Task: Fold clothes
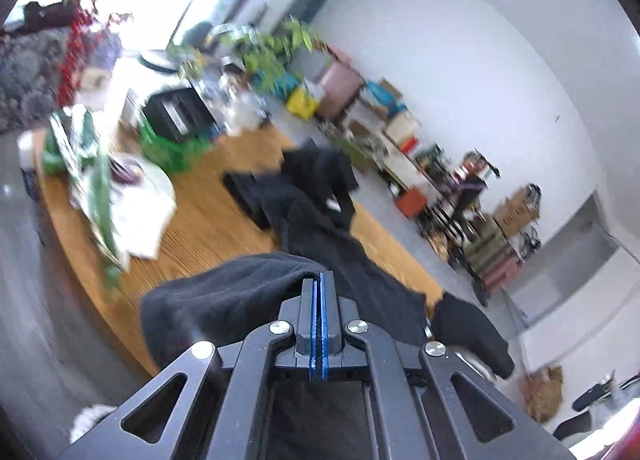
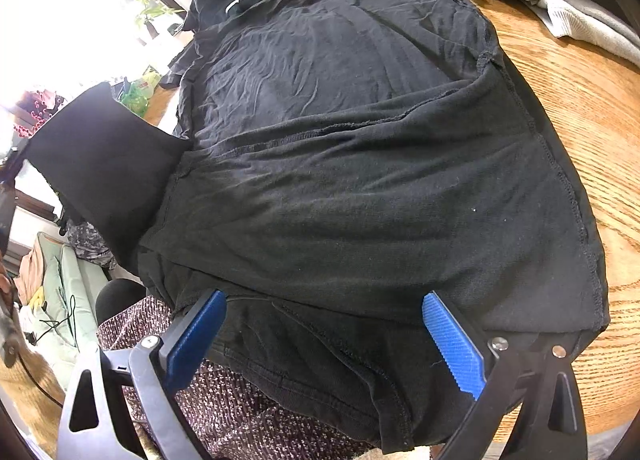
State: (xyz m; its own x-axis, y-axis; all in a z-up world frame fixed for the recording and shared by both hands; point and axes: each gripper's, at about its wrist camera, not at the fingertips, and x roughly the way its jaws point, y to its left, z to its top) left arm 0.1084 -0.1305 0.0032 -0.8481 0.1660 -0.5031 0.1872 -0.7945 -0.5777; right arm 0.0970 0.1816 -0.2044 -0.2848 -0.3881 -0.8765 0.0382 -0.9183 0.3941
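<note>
My left claw (image 1: 320, 280) is clamped on the black shirt's (image 2: 360, 160) sleeve (image 1: 224, 292) to fold it; right claw (image 2: 324, 324), apart, hovers at its six-o'clock hem.

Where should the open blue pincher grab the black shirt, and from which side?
Best guess: the right gripper should pinch the black shirt by its near hem, coming in from the table edge. There the cloth hangs loose over the edge between the open blue fingers, so they can close on it without scraping wood.

1 black shirt (image 2: 360, 164), 1 wood table (image 2: 580, 108), 2 grippers.
</note>
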